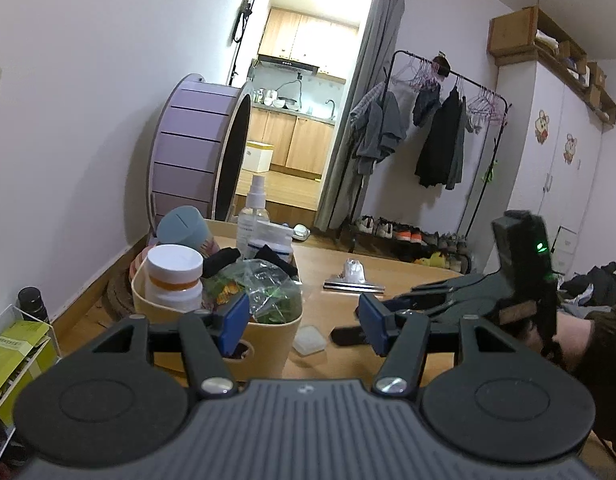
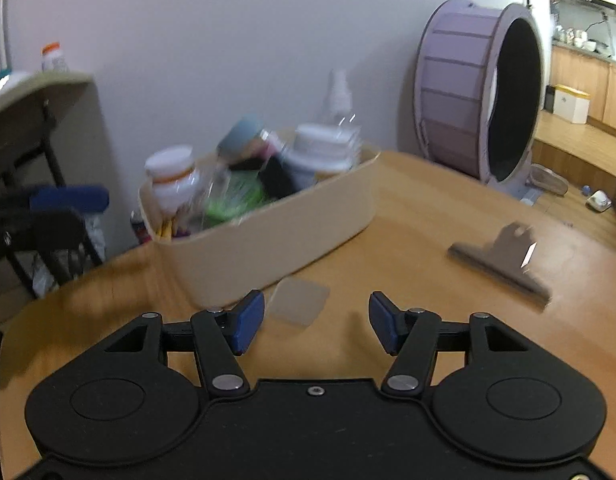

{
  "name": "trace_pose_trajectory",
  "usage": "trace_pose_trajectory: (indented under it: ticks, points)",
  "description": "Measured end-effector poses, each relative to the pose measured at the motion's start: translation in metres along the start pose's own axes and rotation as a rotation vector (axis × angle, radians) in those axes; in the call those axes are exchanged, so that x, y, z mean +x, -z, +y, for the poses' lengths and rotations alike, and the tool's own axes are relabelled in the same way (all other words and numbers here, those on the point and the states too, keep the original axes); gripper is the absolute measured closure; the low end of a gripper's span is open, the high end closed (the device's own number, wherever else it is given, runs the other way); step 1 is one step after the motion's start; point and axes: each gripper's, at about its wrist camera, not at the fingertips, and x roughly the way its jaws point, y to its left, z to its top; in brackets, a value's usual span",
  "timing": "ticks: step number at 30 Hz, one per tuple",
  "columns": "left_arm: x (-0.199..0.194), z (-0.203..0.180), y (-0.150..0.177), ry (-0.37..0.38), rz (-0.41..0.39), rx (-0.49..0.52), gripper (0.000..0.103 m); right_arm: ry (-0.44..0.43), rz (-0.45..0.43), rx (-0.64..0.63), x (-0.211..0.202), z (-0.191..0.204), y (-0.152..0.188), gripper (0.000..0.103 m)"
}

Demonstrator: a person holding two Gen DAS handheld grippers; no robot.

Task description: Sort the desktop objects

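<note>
Beside the beige bin (image 1: 268, 340), on the wooden table (image 1: 407, 272), the left wrist view showed the left gripper (image 1: 302, 322) with its blue pads spread wide and nothing between them. The bin sat at the left pad, packed with a white jar with an orange band (image 1: 174, 276), a clear spray bottle (image 1: 253, 216), a teal-capped container (image 1: 184, 226) and a crinkled plastic bag of green bits (image 1: 268, 290). Just right of the bin's base lay a small translucent square case (image 1: 309, 341). Farther right of the bin lay a metal bulldog clip (image 1: 353, 280). The right gripper (image 1: 347, 334) reached in from the right, its tips near the case; its grip could not be judged from here.

From the right wrist view, blurred, the right gripper (image 2: 315, 324) was released, pads apart and holding nothing. The square case (image 2: 298, 300) lay just ahead of it, touching the near wall of the bin (image 2: 276, 236). The clip (image 2: 503, 260) lay well right of the bin, on the table (image 2: 407, 208)
</note>
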Motion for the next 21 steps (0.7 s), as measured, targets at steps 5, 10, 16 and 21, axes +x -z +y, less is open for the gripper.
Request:
trace_pose_trajectory:
  ticks: [5, 10, 16, 21]
  points:
    - [0.002, 0.001, 0.000, -0.001, 0.004, -0.006, 0.043, -0.003, 0.021, -0.035, 0.014, 0.010, -0.001, 0.045]
    - [0.003, 0.003, 0.000, 0.000, 0.010, -0.007, 0.043, 0.000, 0.048, -0.051, 0.023, 0.010, -0.001, 0.055]
    - [0.004, 0.005, -0.001, 0.000, 0.014, -0.010, 0.043, 0.002, 0.042, -0.034, 0.013, 0.004, 0.004, 0.075]
    - [0.003, 0.004, -0.001, 0.004, 0.008, -0.013, 0.043, 0.017, -0.017, 0.037, -0.015, -0.008, 0.007, 0.075]
